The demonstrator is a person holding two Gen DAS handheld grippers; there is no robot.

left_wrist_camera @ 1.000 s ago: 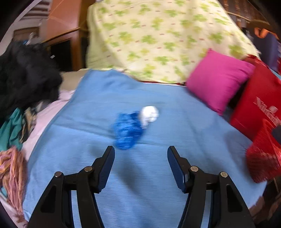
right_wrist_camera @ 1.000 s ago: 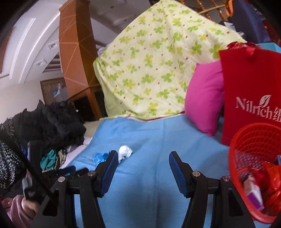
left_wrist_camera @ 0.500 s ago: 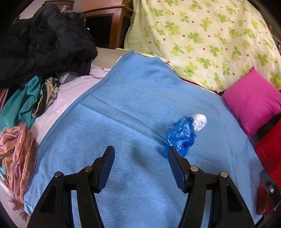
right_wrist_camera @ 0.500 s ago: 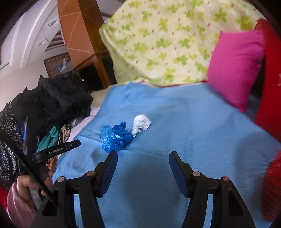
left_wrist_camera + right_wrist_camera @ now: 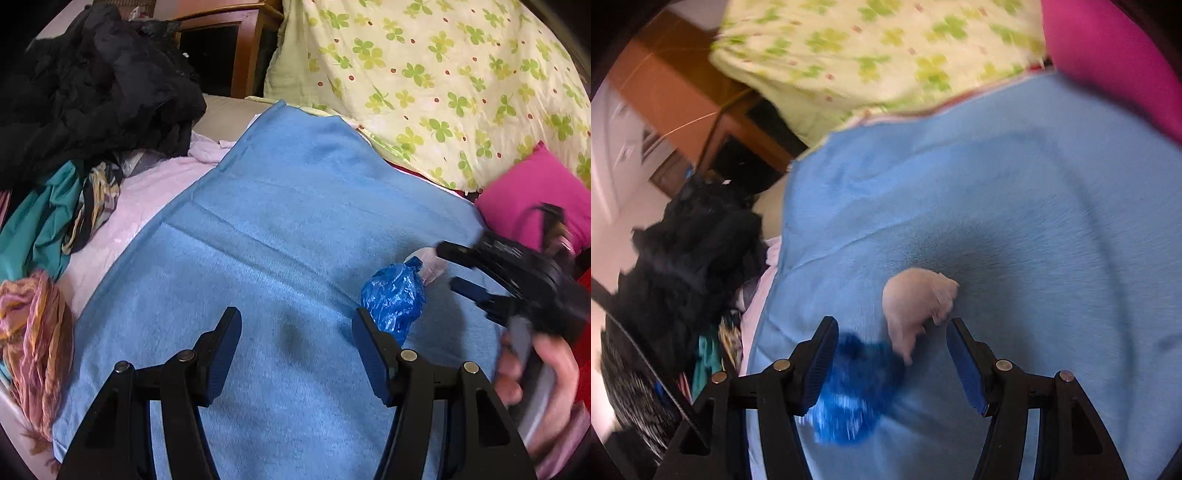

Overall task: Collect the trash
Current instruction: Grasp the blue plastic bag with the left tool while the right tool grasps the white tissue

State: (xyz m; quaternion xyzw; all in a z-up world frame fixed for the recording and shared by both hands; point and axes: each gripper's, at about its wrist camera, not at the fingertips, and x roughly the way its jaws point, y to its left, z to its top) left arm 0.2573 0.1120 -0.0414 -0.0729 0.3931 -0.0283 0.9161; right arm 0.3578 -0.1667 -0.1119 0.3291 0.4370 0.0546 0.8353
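Observation:
On the blue blanket [image 5: 280, 229] lie a crumpled blue plastic wad [image 5: 393, 301] and, touching it on the far side, a white paper wad [image 5: 430, 262]. My left gripper [image 5: 295, 325] is open and empty, with the blue wad just beyond its right fingertip. From the right comes my right gripper [image 5: 452, 271], held by a hand [image 5: 535, 373] and open, its fingers on either side of the white wad. In the blurred right wrist view, the right gripper [image 5: 892, 332] hangs low over both: the white wad [image 5: 916, 302] at its tips, the blue wad [image 5: 857, 387] by its left finger.
A heap of black clothes [image 5: 92, 96], a teal garment [image 5: 33, 229] and an orange-pink scarf [image 5: 33, 332] crowd the bed's left side. A clover-print quilt [image 5: 443, 81] and a magenta pillow [image 5: 532, 199] bound the far right. A wooden cabinet [image 5: 229, 48] stands behind.
The right gripper swung left and down onto the two wads and entered the left wrist view. The left gripper shifted left, so the wads slid toward its right finger. The red basket left view.

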